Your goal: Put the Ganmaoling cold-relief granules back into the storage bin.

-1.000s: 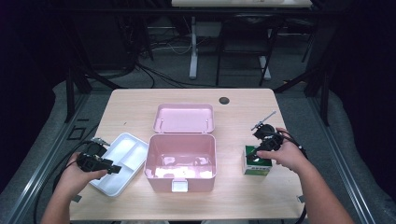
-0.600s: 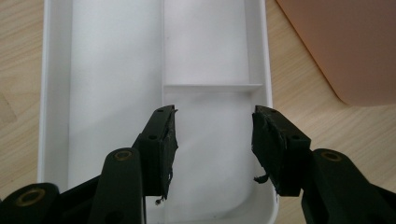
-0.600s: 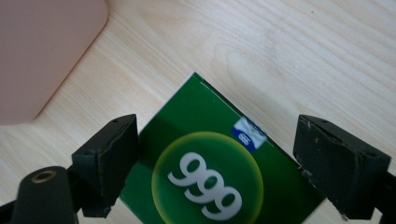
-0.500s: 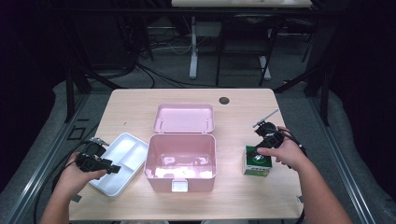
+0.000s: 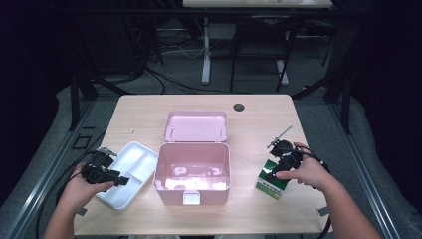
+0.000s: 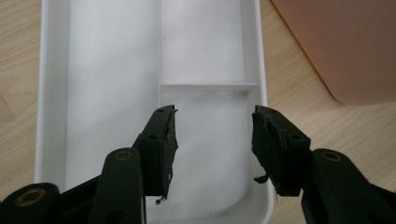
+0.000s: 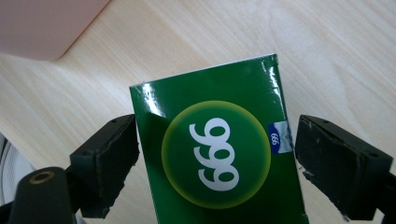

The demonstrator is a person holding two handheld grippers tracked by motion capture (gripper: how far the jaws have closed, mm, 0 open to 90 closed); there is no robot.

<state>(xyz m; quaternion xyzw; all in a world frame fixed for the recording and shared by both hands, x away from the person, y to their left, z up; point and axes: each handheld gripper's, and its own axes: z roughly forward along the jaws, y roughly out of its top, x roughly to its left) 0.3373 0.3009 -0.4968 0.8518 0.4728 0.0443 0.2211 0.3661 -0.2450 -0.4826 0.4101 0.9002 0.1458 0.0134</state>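
Light wood-grain desk (image 5: 249,209) with a round cable port (image 5: 239,107) at 12 o'clock, standing on grey carpet in a dark room; black cables and desk legs lie behind it. Centre: open pink storage box (image 5: 193,169), lid laid back. At 9 o'clock of the box, a white divided tray (image 5: 130,172); the left hand-held gripper (image 6: 212,140) hangs over its small compartment, jaws parted, holding nothing. At 3 o'clock of the box, a green "999" carton (image 7: 219,154) stands on the desk; the right hand-held gripper (image 7: 212,158) straddles it, jaws spread, not quite touching.
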